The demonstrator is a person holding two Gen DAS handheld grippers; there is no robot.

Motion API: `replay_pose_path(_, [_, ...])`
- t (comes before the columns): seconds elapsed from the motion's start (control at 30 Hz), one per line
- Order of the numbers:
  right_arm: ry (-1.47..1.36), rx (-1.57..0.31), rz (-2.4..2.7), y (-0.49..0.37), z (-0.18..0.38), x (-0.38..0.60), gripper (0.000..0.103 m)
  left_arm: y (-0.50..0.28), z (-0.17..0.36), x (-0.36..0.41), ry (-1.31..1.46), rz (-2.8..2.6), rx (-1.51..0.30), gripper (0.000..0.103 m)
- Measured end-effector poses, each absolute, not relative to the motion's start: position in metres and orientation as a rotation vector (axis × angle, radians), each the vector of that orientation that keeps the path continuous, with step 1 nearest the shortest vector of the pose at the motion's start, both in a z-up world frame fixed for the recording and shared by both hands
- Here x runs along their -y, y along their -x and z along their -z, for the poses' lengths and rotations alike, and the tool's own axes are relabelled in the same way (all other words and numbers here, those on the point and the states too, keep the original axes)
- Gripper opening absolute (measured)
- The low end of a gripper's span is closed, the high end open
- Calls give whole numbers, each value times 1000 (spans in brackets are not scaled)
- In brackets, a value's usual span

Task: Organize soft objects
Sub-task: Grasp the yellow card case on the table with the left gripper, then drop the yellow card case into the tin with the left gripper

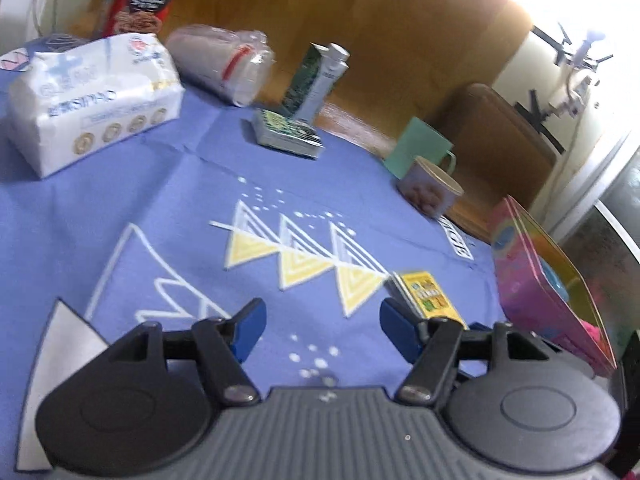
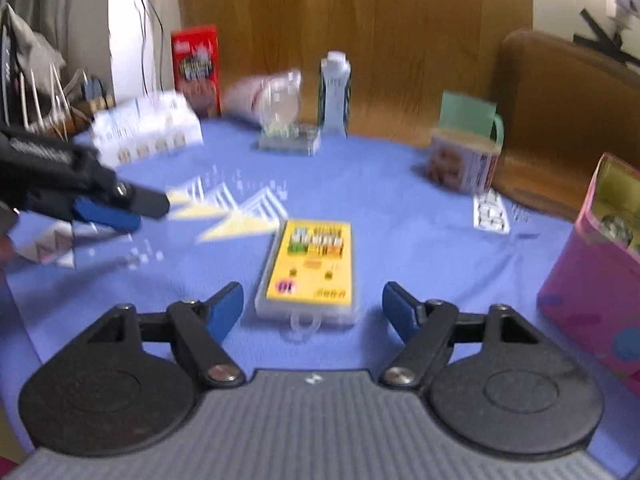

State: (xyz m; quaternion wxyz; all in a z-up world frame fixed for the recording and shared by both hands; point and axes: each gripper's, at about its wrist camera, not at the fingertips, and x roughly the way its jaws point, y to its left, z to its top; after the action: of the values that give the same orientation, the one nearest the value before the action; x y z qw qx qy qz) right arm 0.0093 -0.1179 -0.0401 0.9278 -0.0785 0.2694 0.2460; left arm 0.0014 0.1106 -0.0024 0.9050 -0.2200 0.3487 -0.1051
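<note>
Covering the whole surface is a big blue cloth [image 2: 400,208], flat and smooth, with white and yellow triangles printed on it. All the places here are told from the yellow pack in the middle.

Far behind the yellow pack and to its left lies the white tissue pack [image 1: 92,100]. It is soft, puffy and shaped like a fat brick, wrapped in shiny plastic. Its writing is too blurry to read. To the right of the yellow pack stands a pink box [image 2: 592,280] with stiff walls and colored dots. The picture edge cuts it off, and what sits inside is hard to make out. Far behind the yellow pack, a red box [image 2: 196,72] stands up tall. Near it lies a clear plastic bag [image 1: 224,64], crinkly and round like a roll. A tall carton [image 2: 335,92] stands just right of that bag, with a small dark green pack [image 1: 288,132] lying flat in front of it. Behind and right of the yellow pack sits a round cup [image 2: 460,164] with a green mug [image 2: 476,116] just behind it.

The yellow pack [image 2: 310,268] is flat, with a clear plastic edge and a little hang loop.

The right gripper [image 2: 312,312] is spread wide, right at the near end of the yellow pack, holding nothing. The left gripper [image 1: 322,330] is spread wide too, over bare cloth to the left of the yellow pack.
</note>
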Motion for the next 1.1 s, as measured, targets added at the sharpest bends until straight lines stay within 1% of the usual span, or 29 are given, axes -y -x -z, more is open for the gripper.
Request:
replay_pose_path(0.07, [171,-547,-504,-8,39,116,71,-3,4,-105,469,260,-731,65])
replay_pose_path(0.1, [163,-549,-510,-7,38,116,65,-3,6,-103,477,281,-736,65])
replay_pose_path(0.13, [166,-547,-510,-6,37,114,61,-4,7,-101,483,298,-741,69])
replay_pose_path(0.23, [161,-552,-531,1,36,109,60,-2,8,-95,496,325,-749,78])
replay_pose_path(0.3, [108,-568,-579,3,36,107,60,-1,8,-93,519,348,-761,78])
replay_pose_path(0.37, [42,-581,-640,5,36,107,60,-1,9,-93,550,372,-775,74])
replay_pose_path(0.4, [15,-587,-665,6,36,106,60,-1,10,-93,560,385,-783,66])
replay_pose_path(0.43, [-17,-595,-695,7,36,106,60,-1,11,-91,567,395,-793,53])
replay_pose_path(0.47, [-39,-596,-718,9,35,106,60,-2,12,-89,573,401,-806,50])
replay_pose_path(0.53, [-46,-579,-732,13,32,103,60,-3,10,-84,564,391,-813,39])
replay_pose_path(0.6, [-30,-545,-711,18,27,104,60,-4,3,-78,554,410,-805,36])
replay_pose_path(0.8, [-38,-421,-623,28,9,132,60,-22,-36,-26,432,497,-762,36])
replay_pose_path(0.93, [-50,-323,-496,35,-5,169,60,-44,-60,36,327,598,-745,35])
replay_pose_path(1.1, [-122,-262,-316,38,-14,236,60,-65,-73,126,212,722,-744,36])
